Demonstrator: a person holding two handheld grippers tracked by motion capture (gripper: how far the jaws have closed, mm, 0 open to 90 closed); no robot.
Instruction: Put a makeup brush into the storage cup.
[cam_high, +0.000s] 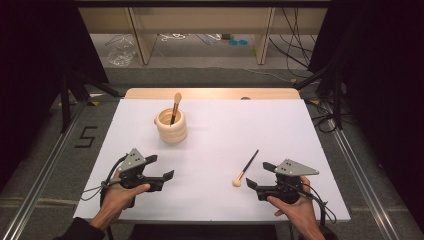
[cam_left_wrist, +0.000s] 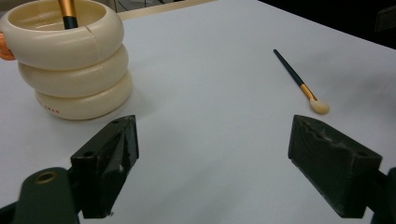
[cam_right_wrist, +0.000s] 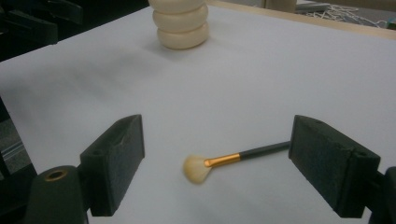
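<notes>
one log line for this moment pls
right gripper: open, by loose brush | left gripper: open, idle | holder: one brush inside

We count two makeup brushes: one lying on the white counter (cam_high: 210, 150) at (cam_high: 245, 169), one standing in the single cream ringed holder (cam_high: 171, 126) at (cam_high: 175, 107). We hold two claws, left (cam_high: 161, 169) and right (cam_high: 260, 176).

- the lower end of the brush (cam_high: 174, 107) standing in the ringed holder (cam_high: 171, 126) is hidden inside it in the high view.
- in the left gripper view that brush (cam_left_wrist: 68, 13) is cut off by the top edge.
- the holder (cam_right_wrist: 181, 23) is cropped at the top in the right gripper view.
- the small red print on the holder's base is too small to be read.
</notes>
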